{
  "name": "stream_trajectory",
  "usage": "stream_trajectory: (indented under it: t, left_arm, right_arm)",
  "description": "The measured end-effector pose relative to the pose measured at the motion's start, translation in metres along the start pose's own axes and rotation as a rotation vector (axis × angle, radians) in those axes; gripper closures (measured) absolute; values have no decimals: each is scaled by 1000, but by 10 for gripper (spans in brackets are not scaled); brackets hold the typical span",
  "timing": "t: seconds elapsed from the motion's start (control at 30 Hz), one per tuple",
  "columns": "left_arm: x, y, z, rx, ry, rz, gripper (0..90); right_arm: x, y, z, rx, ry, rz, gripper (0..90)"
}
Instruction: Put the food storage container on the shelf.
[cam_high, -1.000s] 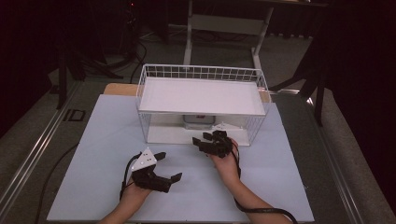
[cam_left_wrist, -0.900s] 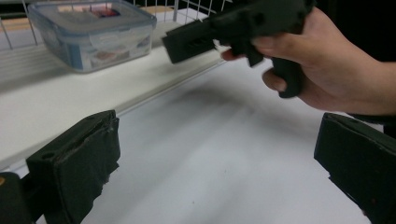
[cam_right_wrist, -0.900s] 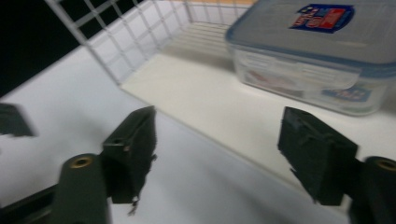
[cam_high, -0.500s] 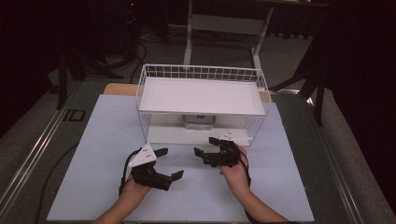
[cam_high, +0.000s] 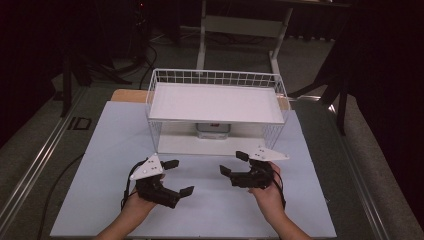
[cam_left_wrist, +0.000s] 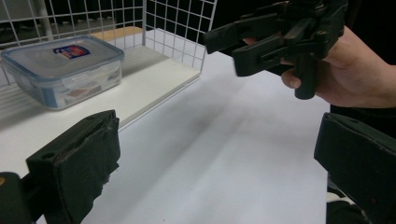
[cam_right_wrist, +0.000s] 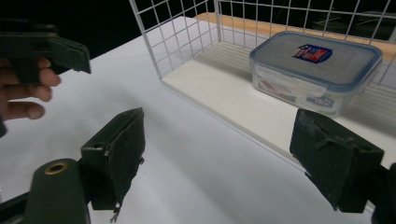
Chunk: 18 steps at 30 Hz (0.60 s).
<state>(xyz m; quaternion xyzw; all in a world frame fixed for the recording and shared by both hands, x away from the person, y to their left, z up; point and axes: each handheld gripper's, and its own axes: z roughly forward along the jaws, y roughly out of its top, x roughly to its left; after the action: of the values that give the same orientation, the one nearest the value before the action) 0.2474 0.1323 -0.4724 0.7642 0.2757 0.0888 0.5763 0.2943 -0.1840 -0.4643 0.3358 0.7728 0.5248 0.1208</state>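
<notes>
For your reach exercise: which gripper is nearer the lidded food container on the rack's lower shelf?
Right. The right gripper sits just in front of the container; the left gripper is farther back and off to the left.

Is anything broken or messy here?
Nothing stands out. The lidded plastic box sits flat and closed on the lower shelf of the white wire rack, and nothing is spilled on the table.

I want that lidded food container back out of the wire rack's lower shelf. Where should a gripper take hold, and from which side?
Grip the container across its short width at the clear walls under the blue-rimmed lid, coming in level through the rack's open front. The upper shelf blocks a reach from above, and the right gripper, jaws open and empty, probably has the straighter line.
</notes>
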Motion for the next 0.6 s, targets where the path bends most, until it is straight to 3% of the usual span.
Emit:
stream_trajectory:
  t: [0.33,0.4,0.6]
  left_arm:
    - [0,-10,-13,-2,-8,-5,13]
    - [-1,-13,-16,-2,-4,-12,13]
    - [-4,-20,-29,-9,9,-4,13]
  right_arm:
    - [5,-15,-31,-20,0,-20,185]
    - [3,-19,-37,-23,15,-9,191]
    - [-9,-32,-59,-43,-3,1,191]
